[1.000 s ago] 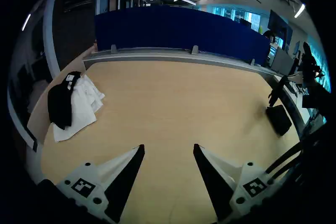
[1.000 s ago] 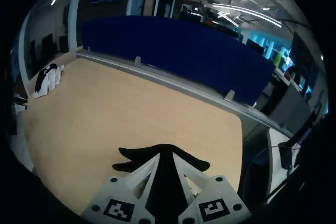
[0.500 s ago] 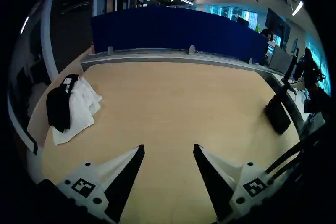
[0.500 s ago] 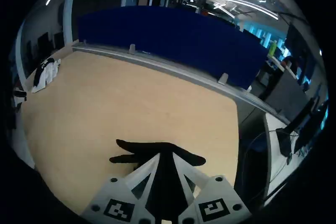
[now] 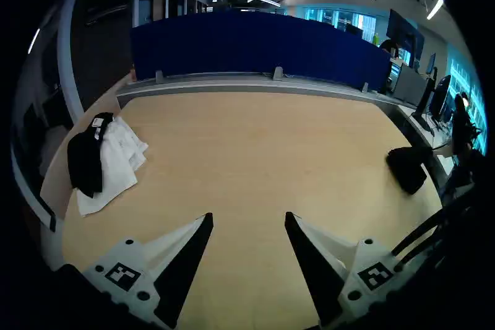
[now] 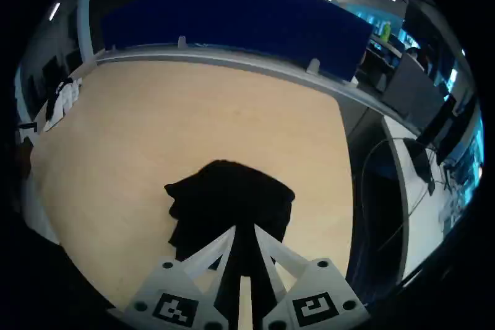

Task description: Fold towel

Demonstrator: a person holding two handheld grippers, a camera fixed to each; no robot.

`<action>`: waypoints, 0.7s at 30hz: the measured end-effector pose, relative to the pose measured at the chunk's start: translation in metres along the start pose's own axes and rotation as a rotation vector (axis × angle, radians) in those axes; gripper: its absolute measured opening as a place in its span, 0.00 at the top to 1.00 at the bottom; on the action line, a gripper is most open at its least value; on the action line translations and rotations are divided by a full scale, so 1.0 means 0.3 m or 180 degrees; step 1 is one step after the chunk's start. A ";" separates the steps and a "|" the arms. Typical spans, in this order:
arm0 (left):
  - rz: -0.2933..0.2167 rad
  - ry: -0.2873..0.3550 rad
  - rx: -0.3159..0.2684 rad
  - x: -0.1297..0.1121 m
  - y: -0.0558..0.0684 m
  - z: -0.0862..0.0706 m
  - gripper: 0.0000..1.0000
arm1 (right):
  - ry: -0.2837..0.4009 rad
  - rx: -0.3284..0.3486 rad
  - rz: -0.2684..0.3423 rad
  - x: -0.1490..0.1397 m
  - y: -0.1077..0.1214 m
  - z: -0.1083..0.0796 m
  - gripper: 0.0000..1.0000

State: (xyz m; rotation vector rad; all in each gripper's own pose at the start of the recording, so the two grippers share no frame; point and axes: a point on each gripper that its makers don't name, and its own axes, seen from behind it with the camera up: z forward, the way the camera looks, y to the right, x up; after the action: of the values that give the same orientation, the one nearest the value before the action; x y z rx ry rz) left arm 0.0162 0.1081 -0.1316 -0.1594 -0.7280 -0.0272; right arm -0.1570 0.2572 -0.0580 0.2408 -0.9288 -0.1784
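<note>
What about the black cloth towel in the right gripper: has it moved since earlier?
Yes. The black cloth towel has come down and spread over the light wooden table, near its right edge.

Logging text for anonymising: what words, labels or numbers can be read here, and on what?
No readable words or numbers.
Left gripper and right gripper: square coded markers, no letters.
White tag on the dark cloth: too small to read.
Black towel: no print seen.

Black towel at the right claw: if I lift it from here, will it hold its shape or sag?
Likely floppy: the black towel lies in a soft, uneven heap on the table, so it should sag below the right claw when raised. If pushed, its rumpled outline suggests it would bunch up rather than slide flat.
</note>
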 end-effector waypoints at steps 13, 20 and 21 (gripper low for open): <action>0.0063 -0.0008 -0.0005 -0.005 0.020 -0.007 0.14 | -0.0379 -0.0321 0.0505 -0.264 0.051 0.050 0.94; 0.0078 -0.0014 0.0022 -0.008 0.014 -0.012 0.14 | -0.0491 -0.0436 0.0673 -0.323 0.064 0.081 0.94; 0.0080 -0.0015 0.0025 -0.008 0.014 -0.012 0.14 | -0.0507 -0.0451 0.0685 -0.330 0.064 0.085 0.94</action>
State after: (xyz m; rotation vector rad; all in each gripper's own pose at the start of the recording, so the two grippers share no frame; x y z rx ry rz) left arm 0.0172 0.1114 -0.1364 -0.1612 -0.7307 0.0000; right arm -0.2350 0.2977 -0.1140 -0.0055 -1.0879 -0.0646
